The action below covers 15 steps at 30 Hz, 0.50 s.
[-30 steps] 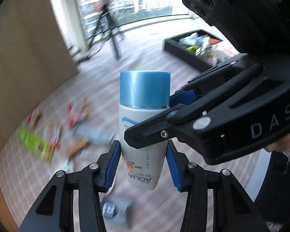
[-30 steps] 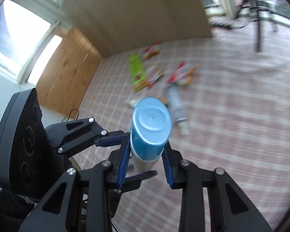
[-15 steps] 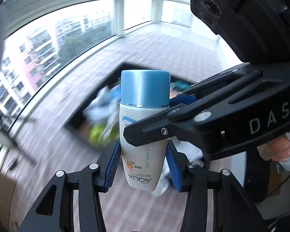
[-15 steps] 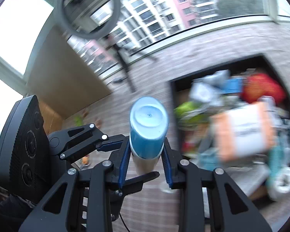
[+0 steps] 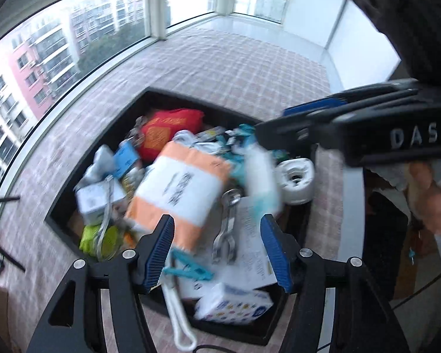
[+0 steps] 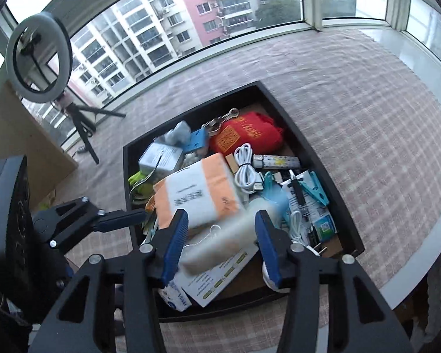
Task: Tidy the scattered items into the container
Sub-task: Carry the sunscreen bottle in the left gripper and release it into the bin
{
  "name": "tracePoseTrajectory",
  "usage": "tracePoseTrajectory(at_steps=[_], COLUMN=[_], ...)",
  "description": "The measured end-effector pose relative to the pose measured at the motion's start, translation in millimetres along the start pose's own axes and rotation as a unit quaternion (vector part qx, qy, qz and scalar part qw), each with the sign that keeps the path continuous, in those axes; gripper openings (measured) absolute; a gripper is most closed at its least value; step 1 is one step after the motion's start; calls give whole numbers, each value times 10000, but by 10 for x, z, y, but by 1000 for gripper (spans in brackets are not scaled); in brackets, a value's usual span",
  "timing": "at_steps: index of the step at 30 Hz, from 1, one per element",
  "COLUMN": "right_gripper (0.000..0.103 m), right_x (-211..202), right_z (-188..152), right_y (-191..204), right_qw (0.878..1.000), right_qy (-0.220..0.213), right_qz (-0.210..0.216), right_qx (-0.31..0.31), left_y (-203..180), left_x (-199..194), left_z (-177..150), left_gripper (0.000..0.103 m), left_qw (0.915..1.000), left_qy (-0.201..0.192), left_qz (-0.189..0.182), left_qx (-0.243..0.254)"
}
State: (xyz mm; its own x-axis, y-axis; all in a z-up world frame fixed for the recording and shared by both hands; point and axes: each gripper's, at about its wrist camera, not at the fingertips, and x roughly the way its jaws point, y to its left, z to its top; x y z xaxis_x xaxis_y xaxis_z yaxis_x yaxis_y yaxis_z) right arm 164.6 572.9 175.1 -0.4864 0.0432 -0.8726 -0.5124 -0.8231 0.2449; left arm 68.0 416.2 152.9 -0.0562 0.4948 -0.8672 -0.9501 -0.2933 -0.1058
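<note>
Both grippers are hanging over the tray point(image 6: 314, 150), jaws opening. The bottle point(image 6: 235, 229), a blur, is dropping clear between the right gripper point(image 6: 220, 244) pads, long axis apparently running near-left to far-right. The left gripper point(image 5: 217, 250) is holding nothing.

Both hand-held grippers point(image 5: 217, 248) point(image 6: 220, 244) opening, downward-tilted

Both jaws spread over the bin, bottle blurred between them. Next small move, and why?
Probably lift both grippers clear. The left gripper and right gripper are opening, and the blurred sunscreen bottle touches no pad, apparently dropping into the black container. Nothing is left to hold.
</note>
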Motion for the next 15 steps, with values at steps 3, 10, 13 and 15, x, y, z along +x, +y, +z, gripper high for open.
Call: tracePoseTrajectory(at_steps=[3, 10, 13, 15], right_gripper=[47, 48, 49, 49], right_x=[-2, -19, 12, 51], right_z=[-5, -58, -86, -127], right_y=[-2, 282, 510, 709], right_qw=[10000, 9997, 9987, 9972], right_qy=[-47, -109, -165, -231], right_qz=[-41, -75, -116, -143], right_qx=[71, -191, -470, -692], left_y=[166, 508, 660, 761], left_x=[-100, -375, -494, -604], left_z=[-83, -346, -559, -751], left_gripper=[59, 59, 59, 59], left_qw=[9996, 9959, 9915, 9872], left_qy=[-42, -184, -194, -220], left_qz=[118, 495, 720, 862], left_qx=[-237, -733, -1071, -1323])
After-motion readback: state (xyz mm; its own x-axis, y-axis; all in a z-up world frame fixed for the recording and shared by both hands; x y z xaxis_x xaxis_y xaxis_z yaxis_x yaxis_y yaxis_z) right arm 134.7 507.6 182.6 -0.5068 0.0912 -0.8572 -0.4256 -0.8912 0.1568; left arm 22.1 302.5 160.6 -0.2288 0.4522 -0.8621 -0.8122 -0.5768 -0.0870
